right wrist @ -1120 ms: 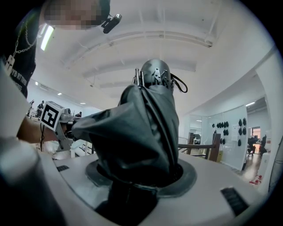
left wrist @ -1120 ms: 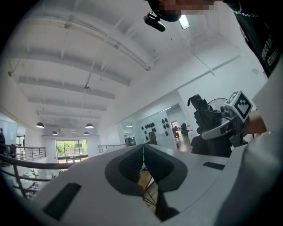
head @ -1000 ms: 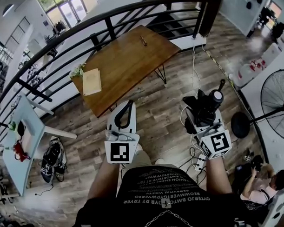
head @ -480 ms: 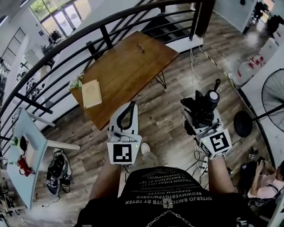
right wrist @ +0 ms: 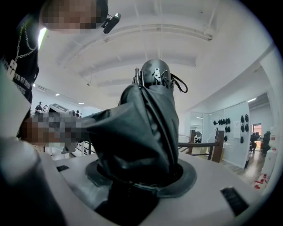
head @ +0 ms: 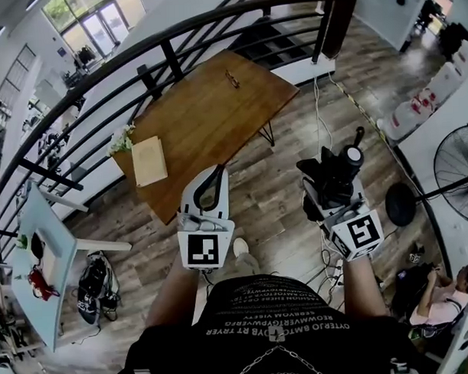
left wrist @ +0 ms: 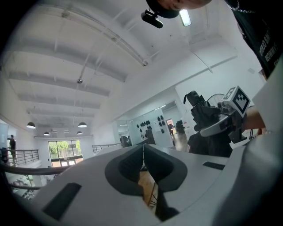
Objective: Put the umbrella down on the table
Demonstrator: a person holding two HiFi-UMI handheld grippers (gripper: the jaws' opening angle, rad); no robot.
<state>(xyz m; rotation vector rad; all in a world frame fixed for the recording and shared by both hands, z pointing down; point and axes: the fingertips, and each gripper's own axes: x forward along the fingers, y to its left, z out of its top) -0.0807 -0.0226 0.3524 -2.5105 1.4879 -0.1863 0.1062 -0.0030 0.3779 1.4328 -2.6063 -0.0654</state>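
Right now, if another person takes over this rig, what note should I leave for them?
Left gripper: shut, empty.
Right gripper: shut on the folded umbrella, held in the air over the floor.
Table: ahead, beyond both grippers; a book lies near its left corner.
Done: umbrella is in the grip.
Left: bring it over the table, set it down on a bare part, open the jaws.

Wood-plank floor (head: 280,181), black railing (head: 337,24)

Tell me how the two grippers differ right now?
The left gripper is shut and empty; the right gripper clamps a folded black umbrella. The left gripper reaches the wooden table at its near edge; the right gripper is over floor. Both carry a square-marker cube.
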